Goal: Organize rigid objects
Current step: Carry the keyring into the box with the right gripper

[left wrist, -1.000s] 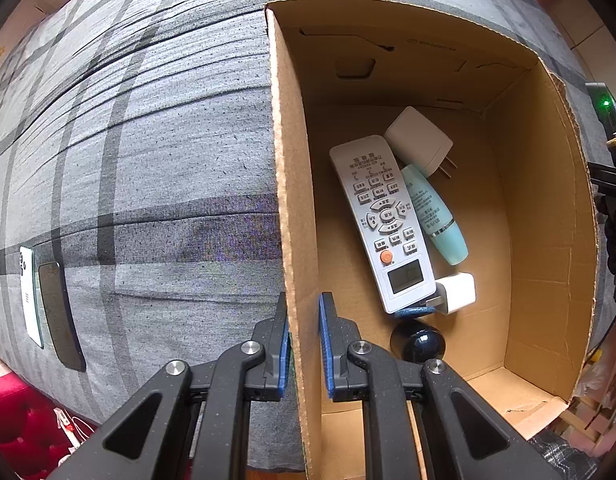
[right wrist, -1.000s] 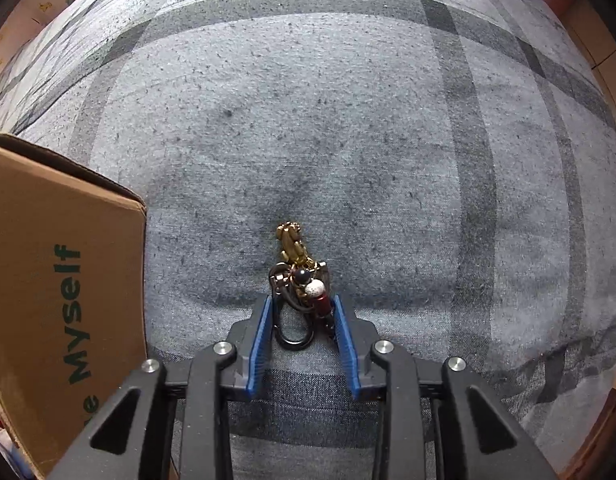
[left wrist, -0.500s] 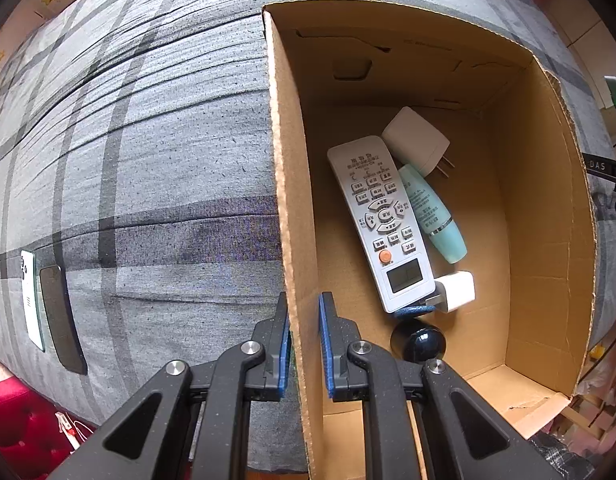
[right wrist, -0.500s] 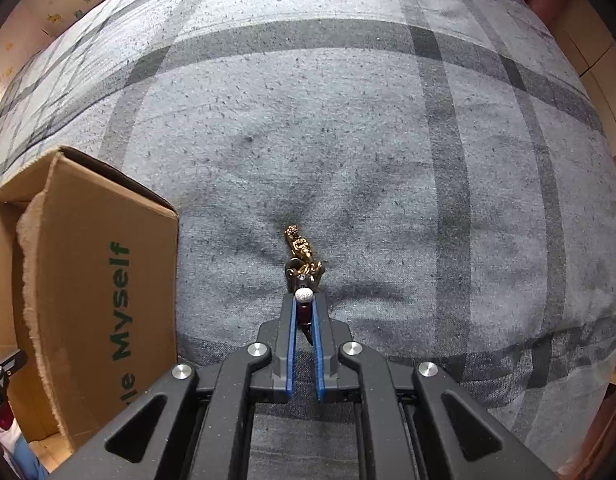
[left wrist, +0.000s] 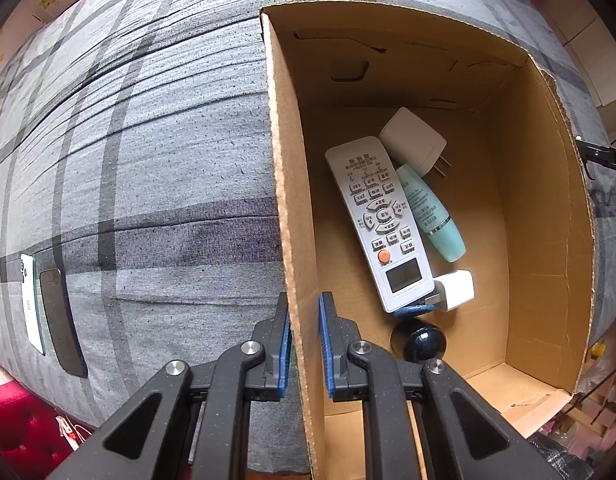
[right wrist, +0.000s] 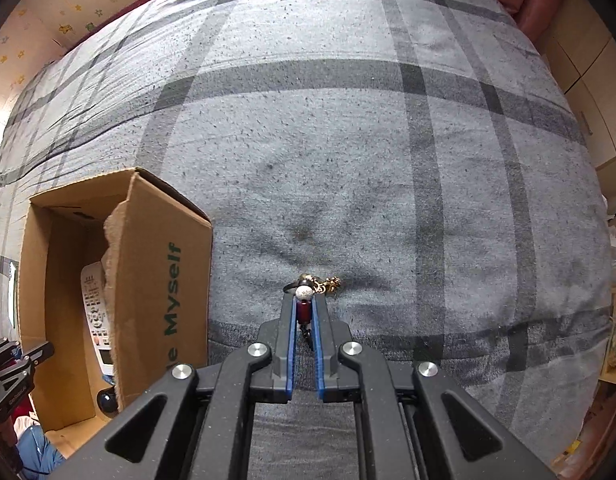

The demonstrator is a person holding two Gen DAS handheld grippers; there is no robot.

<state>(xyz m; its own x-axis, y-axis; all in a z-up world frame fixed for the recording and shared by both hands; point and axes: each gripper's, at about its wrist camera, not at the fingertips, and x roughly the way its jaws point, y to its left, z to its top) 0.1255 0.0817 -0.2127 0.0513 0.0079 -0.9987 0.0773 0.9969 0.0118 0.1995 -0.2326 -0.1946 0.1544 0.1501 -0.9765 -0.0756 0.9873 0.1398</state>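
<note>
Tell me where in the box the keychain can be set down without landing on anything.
Inside the cardboard box, bare floor runs along the right wall beside the teal tube, and along the left wall beside the remote. The middle is crowded: remote, tube, two white chargers and a dark ball.

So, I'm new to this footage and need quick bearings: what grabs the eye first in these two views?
The open brown cardboard box on the grey plaid bedspread stands out, with a long white remote control lying inside it. The left gripper is clamped on the box's side wall. The right gripper pinches a small keychain with a red barrel, white bead and gold charm above the bedspread, right of the box.
</note>
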